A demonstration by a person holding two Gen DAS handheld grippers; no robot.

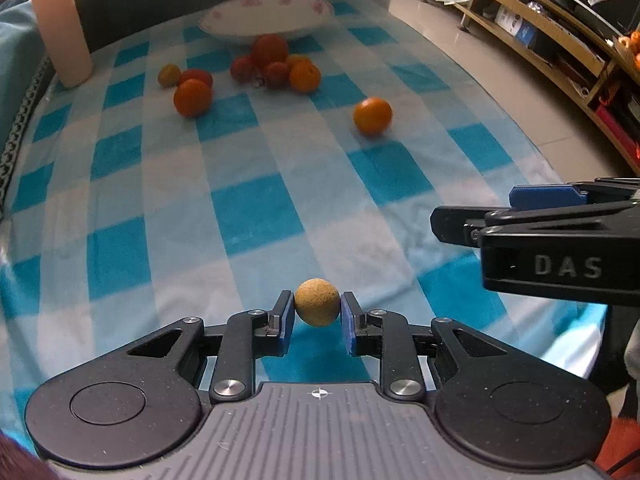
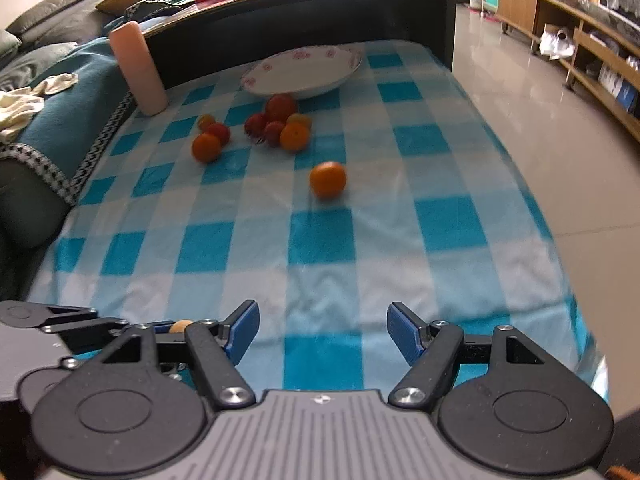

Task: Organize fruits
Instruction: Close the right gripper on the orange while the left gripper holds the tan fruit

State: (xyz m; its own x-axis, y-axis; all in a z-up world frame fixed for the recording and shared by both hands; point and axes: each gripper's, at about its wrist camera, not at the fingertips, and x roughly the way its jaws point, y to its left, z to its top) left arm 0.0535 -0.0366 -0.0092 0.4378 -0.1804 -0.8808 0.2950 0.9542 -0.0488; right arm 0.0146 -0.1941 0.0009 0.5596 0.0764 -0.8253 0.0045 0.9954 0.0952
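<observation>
My left gripper (image 1: 317, 304) is shut on a small tan round fruit (image 1: 317, 302) and holds it above the near part of the blue-and-white checked cloth (image 1: 248, 208). The fruit also shows in the right wrist view (image 2: 181, 326). My right gripper (image 2: 322, 330) is open and empty; it also shows at the right edge of the left wrist view (image 1: 472, 214). A lone orange (image 1: 372, 115) (image 2: 327, 179) lies mid-table. Several red and orange fruits (image 1: 276, 62) (image 2: 280, 122) cluster in front of a white flowered bowl (image 1: 266, 16) (image 2: 304, 70).
A pink cylinder (image 1: 60, 26) (image 2: 138, 68) stands at the far left of the table. A dark headboard-like panel (image 2: 304, 12) rises behind the bowl. Wooden shelving (image 1: 540, 28) runs along the tiled floor at the right. A sofa with cloths (image 2: 36, 80) is on the left.
</observation>
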